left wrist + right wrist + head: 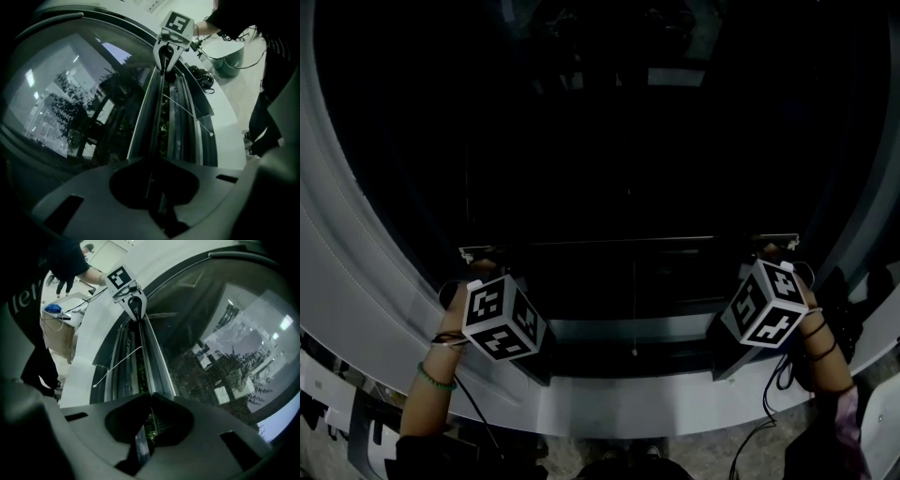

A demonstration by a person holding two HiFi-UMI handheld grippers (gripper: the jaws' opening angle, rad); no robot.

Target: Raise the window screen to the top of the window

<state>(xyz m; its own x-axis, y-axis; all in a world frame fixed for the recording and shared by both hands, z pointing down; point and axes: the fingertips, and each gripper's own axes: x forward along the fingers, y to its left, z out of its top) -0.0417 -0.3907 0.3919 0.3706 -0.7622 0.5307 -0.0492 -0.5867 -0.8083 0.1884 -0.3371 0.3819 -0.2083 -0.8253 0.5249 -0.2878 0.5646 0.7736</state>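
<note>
Head view: dark window, hard to read. Left gripper (480, 265) and right gripper (766, 251) reach up to the two ends of the bottom rail (628, 242) of the window screen (628, 169). The rail lies level and low in the opening, a little above the pale sill (628, 398). A thin pull cord (634, 319) hangs from the rail's middle. A forearm with wristbands shows under each marker cube.

Left gripper view: jaws are pressed together on the near end of the rail, which runs straight out from between them to the right gripper at the far end. The screen's mesh (61, 150) shows on the left of the rail, with trees and buildings behind it. The window tracks are on the right of the rail, and the cord trails across them to a small end knob.

Right gripper view: jaws are clamped on the rail's other end, a thin strip of it showing between them. The rail runs away to the left gripper. Mesh is on the right, and the tracks and cord are on the left. A person in dark clothes stands at the left edge.
</note>
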